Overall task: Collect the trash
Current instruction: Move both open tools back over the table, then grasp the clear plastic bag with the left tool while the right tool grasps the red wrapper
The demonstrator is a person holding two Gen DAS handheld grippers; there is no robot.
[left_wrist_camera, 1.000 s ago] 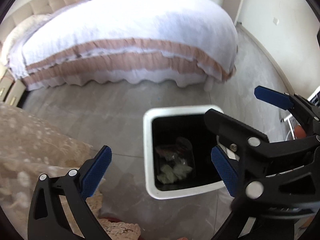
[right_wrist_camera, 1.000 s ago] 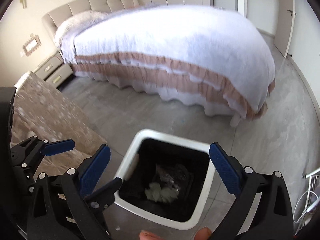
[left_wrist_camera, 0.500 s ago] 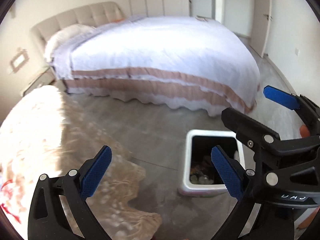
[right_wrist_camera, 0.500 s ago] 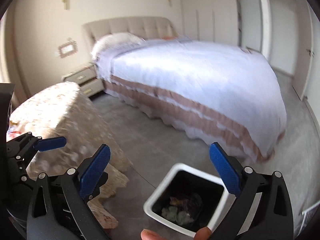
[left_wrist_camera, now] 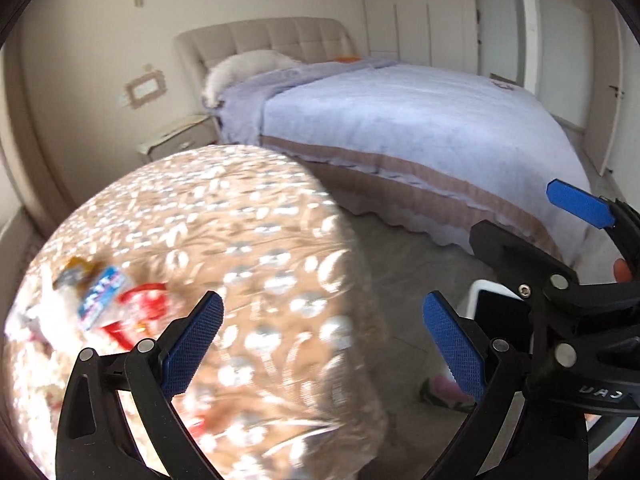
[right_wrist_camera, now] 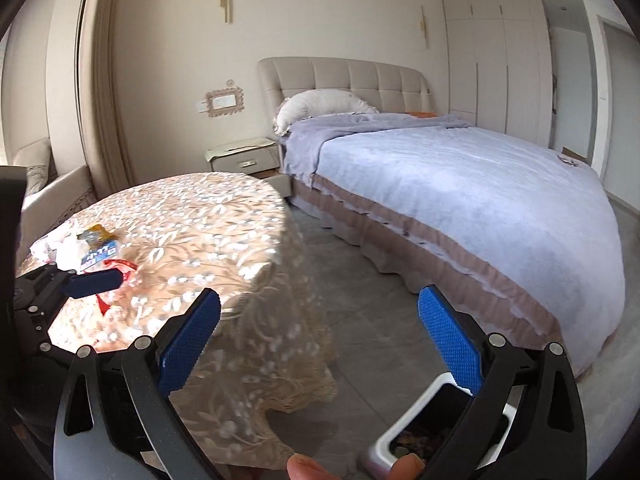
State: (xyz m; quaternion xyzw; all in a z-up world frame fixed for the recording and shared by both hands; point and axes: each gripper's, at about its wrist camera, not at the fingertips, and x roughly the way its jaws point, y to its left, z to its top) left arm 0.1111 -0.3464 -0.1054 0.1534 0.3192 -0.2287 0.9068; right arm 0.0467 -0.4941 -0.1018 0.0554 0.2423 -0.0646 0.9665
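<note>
Wrappers and crumpled paper (left_wrist_camera: 100,304) lie in a pile on the left part of a round table with a beige lace cloth (left_wrist_camera: 248,240); the pile also shows in the right wrist view (right_wrist_camera: 86,254). The white bin with a black liner (right_wrist_camera: 416,428) stands on the floor at lower right, with trash inside; its edge shows in the left wrist view (left_wrist_camera: 500,312). My left gripper (left_wrist_camera: 324,344) is open and empty over the table's near edge. My right gripper (right_wrist_camera: 320,336) is open and empty, between table and bin.
A large bed with a lilac cover (right_wrist_camera: 460,184) fills the right side of the room. A bedside cabinet (right_wrist_camera: 244,156) stands by the headboard. Grey tiled floor (right_wrist_camera: 360,280) runs between table and bed. A sofa arm (right_wrist_camera: 44,184) is at far left.
Both grippers have lifted and swung left from above the bin toward the table. The bin has slid to the lower right of both views and the trash pile has come into sight.
</note>
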